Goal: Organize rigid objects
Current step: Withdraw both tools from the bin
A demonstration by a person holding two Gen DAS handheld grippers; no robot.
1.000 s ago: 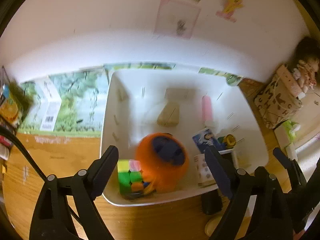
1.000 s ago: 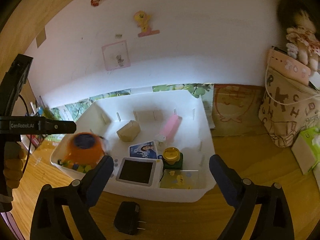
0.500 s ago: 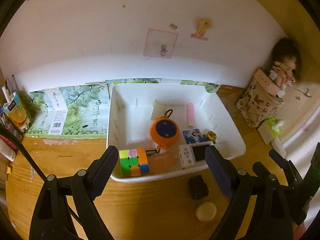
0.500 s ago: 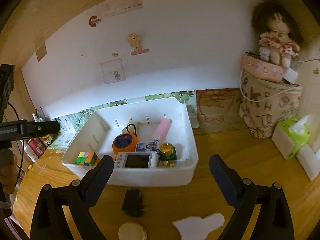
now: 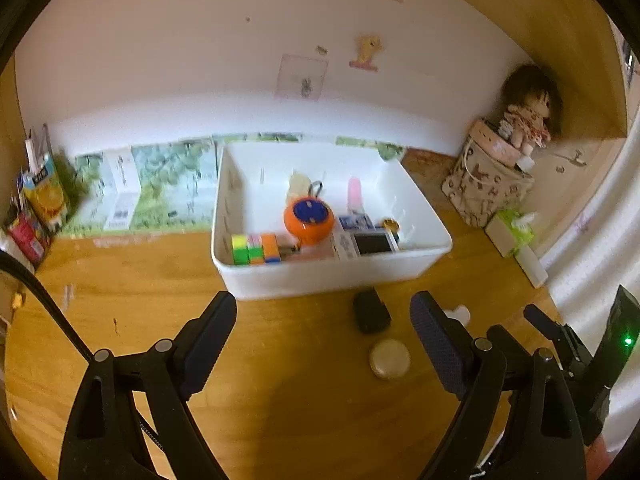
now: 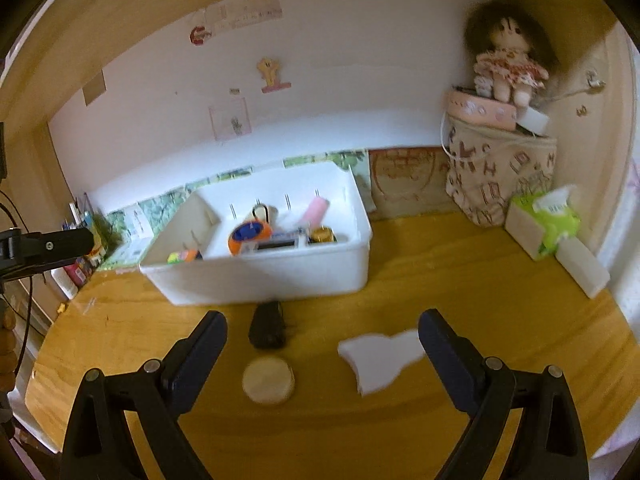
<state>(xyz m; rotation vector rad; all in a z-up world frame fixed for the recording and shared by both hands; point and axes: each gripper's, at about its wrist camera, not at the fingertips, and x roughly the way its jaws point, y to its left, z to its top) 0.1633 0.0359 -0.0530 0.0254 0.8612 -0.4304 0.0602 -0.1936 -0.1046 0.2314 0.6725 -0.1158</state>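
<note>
Hovering over the worktop (image 6: pixel 460 280) with left claw (image 5: pixel 324 334) and right claw (image 6: pixel 322 340) both released, black charger (image 6: pixel 267 326) lying at twelve o'clock before the white bin (image 6: pixel 280 272).

Not much is reading clearly here tbh. The patterned fabric bag (image 6: pixel 500 176) at right in the right wrist view is showing scattered big letters like H, C and O, no full word. Wall stickers, the green printed boxes and everything else are coming out too blurry.
</note>
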